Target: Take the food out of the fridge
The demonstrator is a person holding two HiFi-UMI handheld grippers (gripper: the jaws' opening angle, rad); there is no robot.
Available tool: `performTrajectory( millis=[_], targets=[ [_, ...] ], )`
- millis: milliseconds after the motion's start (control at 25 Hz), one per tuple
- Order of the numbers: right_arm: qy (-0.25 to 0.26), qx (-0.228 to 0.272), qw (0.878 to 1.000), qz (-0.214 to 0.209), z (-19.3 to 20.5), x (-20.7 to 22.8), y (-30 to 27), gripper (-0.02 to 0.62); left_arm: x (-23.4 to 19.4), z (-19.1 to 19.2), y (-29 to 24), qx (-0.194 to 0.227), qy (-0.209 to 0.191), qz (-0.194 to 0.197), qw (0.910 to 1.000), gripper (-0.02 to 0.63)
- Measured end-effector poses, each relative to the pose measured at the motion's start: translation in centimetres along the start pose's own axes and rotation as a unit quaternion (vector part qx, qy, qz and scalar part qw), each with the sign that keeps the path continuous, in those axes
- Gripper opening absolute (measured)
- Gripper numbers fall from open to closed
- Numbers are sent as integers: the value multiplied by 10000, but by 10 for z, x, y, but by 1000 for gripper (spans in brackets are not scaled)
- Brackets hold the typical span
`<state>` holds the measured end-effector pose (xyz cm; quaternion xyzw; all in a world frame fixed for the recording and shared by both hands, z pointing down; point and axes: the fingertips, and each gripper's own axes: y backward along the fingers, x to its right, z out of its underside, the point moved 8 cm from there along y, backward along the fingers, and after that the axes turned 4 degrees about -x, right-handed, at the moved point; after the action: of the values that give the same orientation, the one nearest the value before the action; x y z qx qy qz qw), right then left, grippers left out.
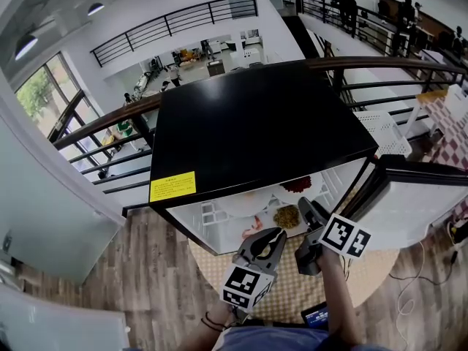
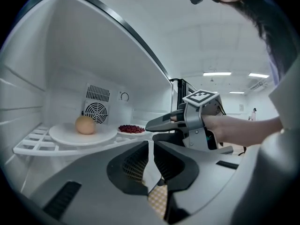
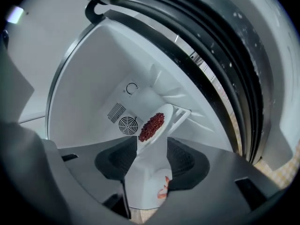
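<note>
The black-topped fridge (image 1: pixel 256 123) stands with its door (image 1: pixel 420 196) swung open to the right. On its white wire shelf (image 2: pixel 33 146) sit a plate with a round tan item (image 2: pixel 85 124) and a small plate of red berries (image 2: pixel 131 129), which also shows as the red berries (image 3: pixel 151 126) straight ahead of my right gripper (image 3: pixel 151 149). This gripper is rolled on its side at the fridge mouth, open and empty. A heap of yellow-brown food (image 1: pixel 287 216) lies near my right gripper (image 1: pixel 311 209). My left gripper (image 2: pixel 151 146) waits just outside the shelf, shut and empty.
An orange, shrimp-like bit (image 3: pixel 162 191) lies on a white plate lower in the fridge. A fan grille (image 2: pixel 96 111) is on the back wall. A checkered round rug (image 1: pixel 292 287) covers the wooden floor under me, and a dark railing (image 1: pixel 110 123) runs behind the fridge.
</note>
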<state>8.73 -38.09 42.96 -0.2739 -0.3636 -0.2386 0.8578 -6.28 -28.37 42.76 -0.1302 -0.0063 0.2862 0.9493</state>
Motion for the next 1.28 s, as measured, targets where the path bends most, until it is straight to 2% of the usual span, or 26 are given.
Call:
performTrajectory(
  millis=[240,440,520,720,880,1040,1280],
  targets=[
    [-301,-22,9995,70,1,2,-10,186,-3,-5,0,41,-152,-34,9999,31],
    [-563,13,9984,55,0,5,-7,142,-6,-3,3,2,-44,-11,10000,31],
    [-679,55,9977,-38,-1,3,-3,93,-6,-3,4,1,-33,-6,10000,31],
    [-813,141,9965,-94,2,2,5,75,-9,-3,5,21,-42,-4,10000,31],
    [-1198,235,9922,-261,9,7,10,60,-10,0,4,-6,-91,28,10000,31],
    [-1319,345,9900,-358,9,8,18,48,-11,1,4,-69,-57,107,9999,58],
    [-2004,627,9763,-526,12,9,28,29,-15,2,3,-102,-31,218,9997,83]
  ],
)
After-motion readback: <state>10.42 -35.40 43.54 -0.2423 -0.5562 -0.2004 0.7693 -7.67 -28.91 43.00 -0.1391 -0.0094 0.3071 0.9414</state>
